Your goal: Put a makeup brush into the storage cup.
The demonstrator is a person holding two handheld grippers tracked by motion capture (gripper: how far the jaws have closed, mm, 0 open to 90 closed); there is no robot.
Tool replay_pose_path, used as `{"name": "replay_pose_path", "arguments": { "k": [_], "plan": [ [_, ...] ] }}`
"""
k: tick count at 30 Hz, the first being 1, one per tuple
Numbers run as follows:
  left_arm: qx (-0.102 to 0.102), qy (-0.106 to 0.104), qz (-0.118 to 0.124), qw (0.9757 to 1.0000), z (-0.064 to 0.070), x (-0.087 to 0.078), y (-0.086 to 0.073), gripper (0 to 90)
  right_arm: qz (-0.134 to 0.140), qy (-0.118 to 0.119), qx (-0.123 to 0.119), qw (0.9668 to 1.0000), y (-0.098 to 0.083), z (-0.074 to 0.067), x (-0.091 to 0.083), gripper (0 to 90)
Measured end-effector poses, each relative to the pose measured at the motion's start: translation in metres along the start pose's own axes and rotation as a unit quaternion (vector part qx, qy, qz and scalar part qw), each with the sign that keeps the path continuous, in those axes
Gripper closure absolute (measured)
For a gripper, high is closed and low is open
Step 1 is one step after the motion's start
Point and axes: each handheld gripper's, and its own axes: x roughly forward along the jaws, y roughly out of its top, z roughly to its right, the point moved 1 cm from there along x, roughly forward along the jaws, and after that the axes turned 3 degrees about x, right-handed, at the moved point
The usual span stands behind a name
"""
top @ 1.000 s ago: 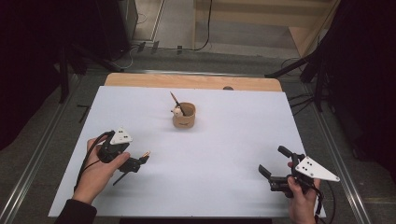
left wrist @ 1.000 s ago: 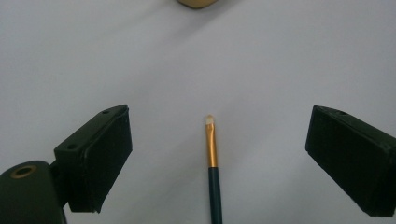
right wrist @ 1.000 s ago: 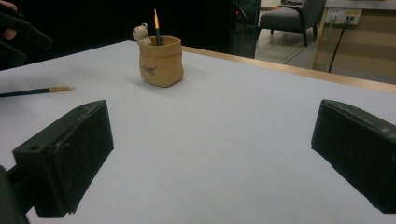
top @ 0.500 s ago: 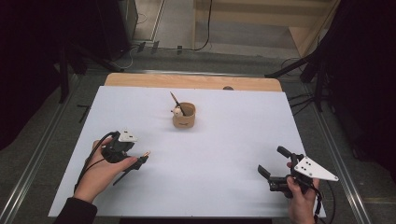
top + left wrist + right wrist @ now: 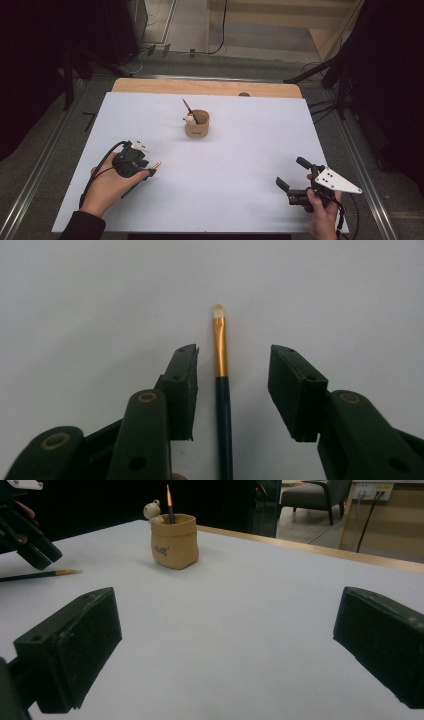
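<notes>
Straddled the paintbrush (image 5: 221,365) with the jaws of the left gripper (image 5: 234,360): brush flat on the surface (image 5: 240,165), running lengthwise through the gap, a little nearer one pad. Had just been closing those jaws, yet left them apart, neither pad touching the handle. Needed, by judgement, to centre the gap on the dark handle just behind the gold collar, to keep the pads low against the surface, and to squeeze evenly so as not to roll the thin stick aside. Held the right gripper (image 5: 291,172) well off to the side, jaws wide apart on nothing. Found a small pot (image 5: 197,125) well beyond the left jaws, holding a second brush (image 5: 188,106) and a little bear figure (image 5: 190,119). Saw nothing between pads and brush to block the pinch.
</notes>
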Motion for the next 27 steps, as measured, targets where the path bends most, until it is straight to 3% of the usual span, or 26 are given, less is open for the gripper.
{"name": "replay_pose_path", "arguments": {
  "k": [6, 12, 20, 27],
  "plan": [
    [0.005, 0.023, -0.018, 0.9996, -0.002, 0.002, 0.000, 63.5, -0.001, 0.001, -0.001, 1.0000, 0.000, 0.000, 0.000, 0.0],
    [0.008, 0.013, -0.030, 0.9994, -0.003, 0.005, 0.001, 71.5, -0.001, 0.002, 0.001, 1.0000, -0.001, 0.000, 0.000, 0.0],
    [-0.006, 0.003, -0.041, 0.9991, -0.002, 0.010, 0.002, 72.6, -0.001, 0.003, 0.001, 1.0000, -0.001, 0.001, 0.000, 0.0],
    [-0.002, 0.010, -0.053, 0.9985, -0.002, 0.013, 0.003, 74.6, -0.001, 0.002, 0.002, 1.0000, -0.001, 0.001, 0.000, 0.0]
  ]
}}
